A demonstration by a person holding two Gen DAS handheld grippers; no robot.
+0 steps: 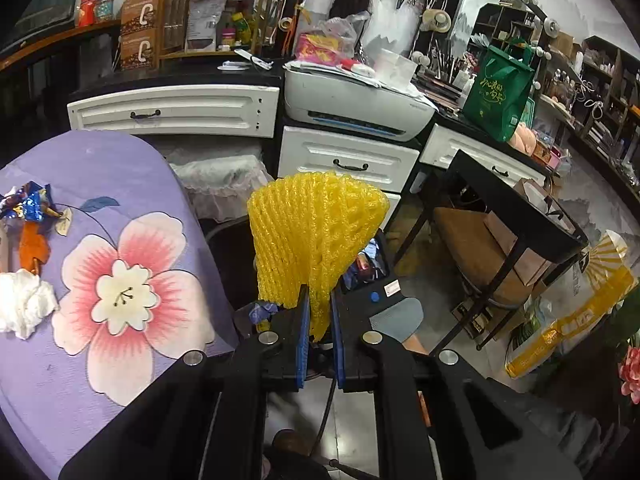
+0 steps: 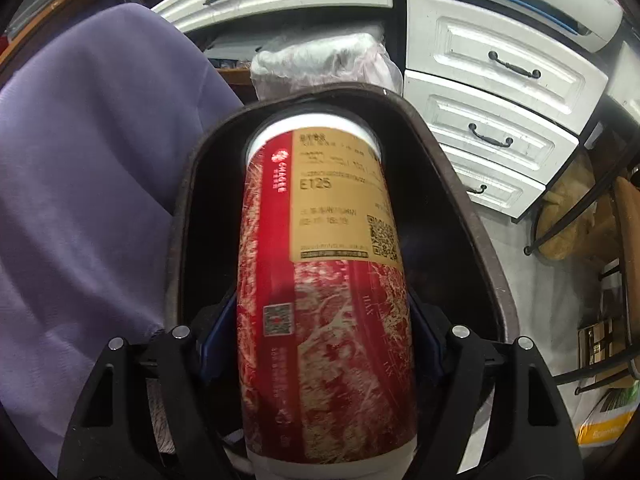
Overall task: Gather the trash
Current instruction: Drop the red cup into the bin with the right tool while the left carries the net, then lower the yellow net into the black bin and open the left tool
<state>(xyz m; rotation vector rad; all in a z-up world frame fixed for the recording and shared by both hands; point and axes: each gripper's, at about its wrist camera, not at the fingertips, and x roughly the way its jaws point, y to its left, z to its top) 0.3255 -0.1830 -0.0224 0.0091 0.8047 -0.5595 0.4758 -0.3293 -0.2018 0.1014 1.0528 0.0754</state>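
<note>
My left gripper [image 1: 320, 300] is shut on a yellow foam fruit net [image 1: 316, 236], which fans out above the blue pads. It hangs just right of the purple flowered tablecloth [image 1: 120, 184], over a dark bin [image 1: 228, 248]. On the cloth at the far left lie a blue foil wrapper [image 1: 28, 208], an orange wrapper [image 1: 32, 246] and a crumpled white tissue [image 1: 24, 304]. My right gripper [image 2: 322, 312] is shut on a tall red paper cup [image 2: 324, 280] with a tan label. The cup points down into the brown-rimmed bin [image 2: 472, 224].
White drawers [image 1: 348, 160] and a white printer [image 1: 360, 100] stand behind the bin. A black stool frame [image 1: 520, 216] and a yellow carton [image 1: 568, 320] are at the right. A plastic-wrapped bundle [image 2: 324, 60] sits just beyond the bin.
</note>
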